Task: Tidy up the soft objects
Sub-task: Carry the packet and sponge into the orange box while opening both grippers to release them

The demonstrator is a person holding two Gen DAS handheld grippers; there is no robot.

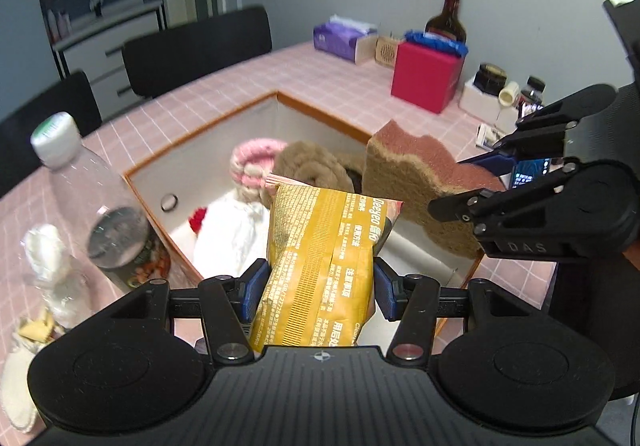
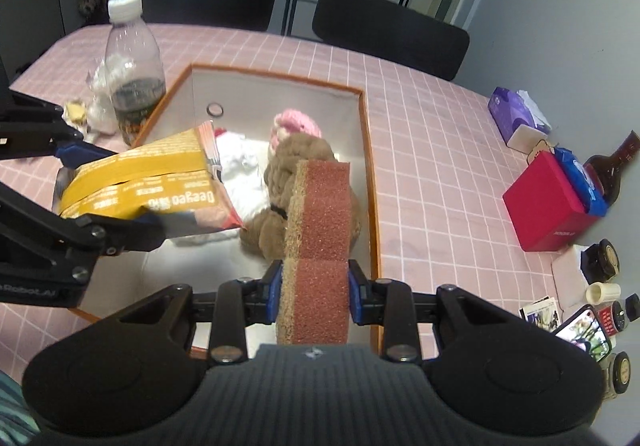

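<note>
Left gripper (image 1: pixel 320 288): blue-padded fingers were pressed against both sides of a yellow crinkled plastic packet printed with white text (image 1: pixel 328 254), which was held above the near part of an orange-rimmed open box with a white interior (image 1: pixel 320 114); from the right wrist view the same packet (image 2: pixel 152 182) was seen projecting over the box's left side. Right gripper (image 2: pixel 314 290): fingers were clamped on a rectangular sponge with a reddish-brown face and a tan scouring layer (image 2: pixel 320 242), held upright over the box's near right corner, close beside the packet but apart from it. Box contents recorded: a tan plush toy (image 2: pixel 288 174) beneath the sponge, a pink and white knitted item (image 2: pixel 296 124) behind it, a white cloth piece with a red patch (image 1: pixel 228 226), and a small metal ring (image 1: pixel 169 201) on the bare floor. The box sat on a table covered with a pink grid-patterned cloth (image 2: pixel 440 166). Beside the box's left edge stood a clear plastic bottle with a white cap (image 2: pixel 132 58). Well to the right were noted a red box (image 2: pixel 548 202), a purple tissue pack (image 2: pixel 516 114) and a dark brown glass bottle (image 1: pixel 448 18).
</note>
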